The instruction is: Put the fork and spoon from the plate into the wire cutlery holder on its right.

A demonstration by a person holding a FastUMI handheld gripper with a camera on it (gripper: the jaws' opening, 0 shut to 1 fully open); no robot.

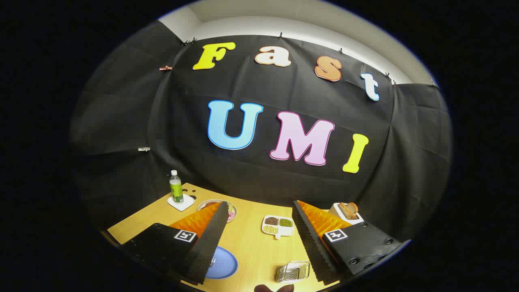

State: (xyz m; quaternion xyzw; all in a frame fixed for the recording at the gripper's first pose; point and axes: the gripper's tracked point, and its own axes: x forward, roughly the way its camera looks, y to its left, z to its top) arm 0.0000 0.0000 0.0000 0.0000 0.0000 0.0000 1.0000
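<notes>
Claw [259,237] high above the table [251,247], fingers spread wide and empty, blue plate [223,263] and wire cutlery holder [292,271] below.

lit evenly from above, with a bright band along the pale ceiling [300,24] over the dark cloth wall [121,121]. soft, short shadows on the wooden table [251,247]; no harsh glare. strong fisheye bending toward the rim, straight lines bowed. sharp at centre, slightly soft on the near gripper [259,227], fingers spread wide.
</notes>
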